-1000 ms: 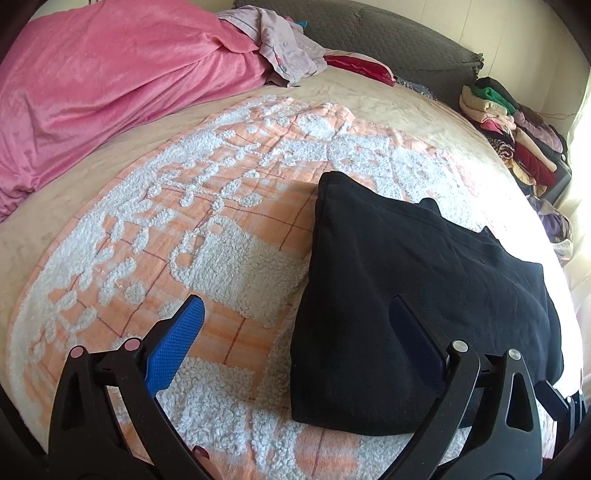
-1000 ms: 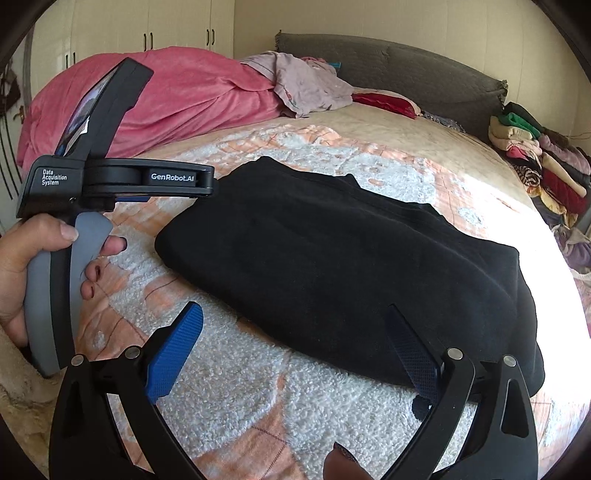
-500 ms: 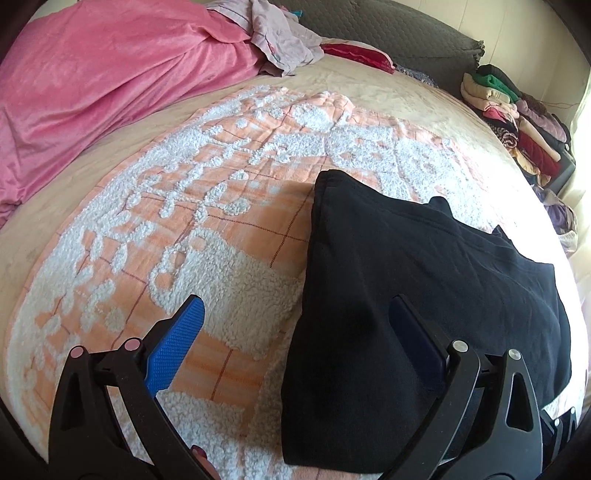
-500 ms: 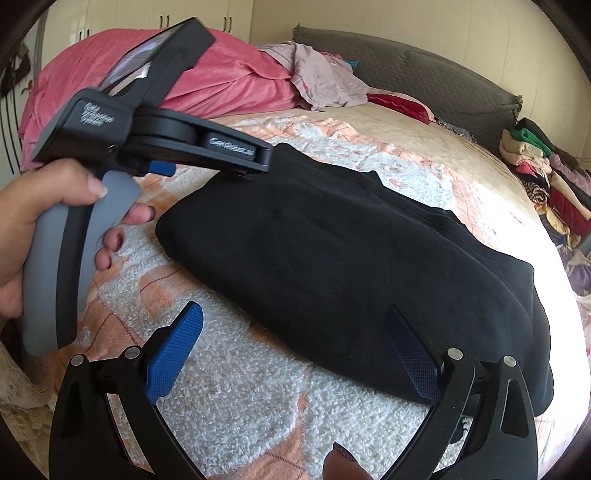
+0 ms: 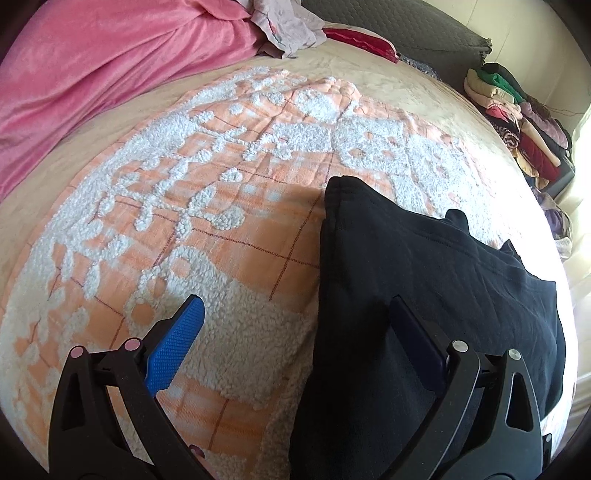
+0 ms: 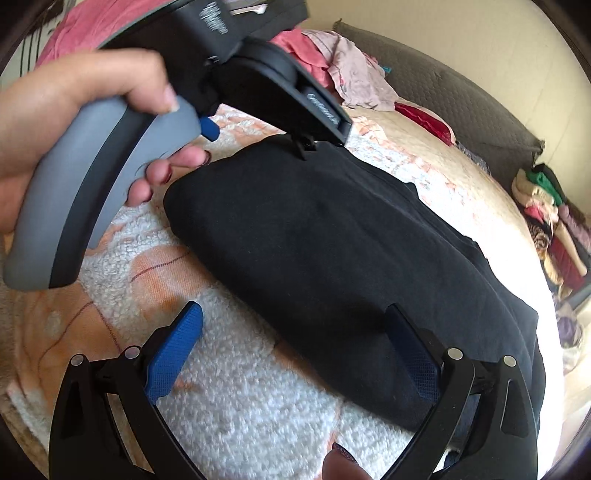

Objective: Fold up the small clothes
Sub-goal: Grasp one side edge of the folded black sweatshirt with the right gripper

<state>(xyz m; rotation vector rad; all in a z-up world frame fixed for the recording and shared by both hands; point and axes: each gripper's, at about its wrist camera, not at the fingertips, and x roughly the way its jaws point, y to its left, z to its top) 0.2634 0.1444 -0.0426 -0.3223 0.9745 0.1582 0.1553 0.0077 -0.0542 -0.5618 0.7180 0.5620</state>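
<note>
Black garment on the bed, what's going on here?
A person is folding clothes with a handheld tool in each hand. The black garment lies folded on the orange-and-white blanket. Both tools are open and hold nothing: the left tool straddles the garment's left edge, and the right tool hovers over its near edge. The person's left hand grips the grey handle of the left tool. Other folded clothes are stacked to the far right.

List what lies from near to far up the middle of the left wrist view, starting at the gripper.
Open left gripper → folded black garment → orange-and-white tufted blanket → beige bedspread → crumpled pale lilac garment → dark grey padded headboard.
</note>
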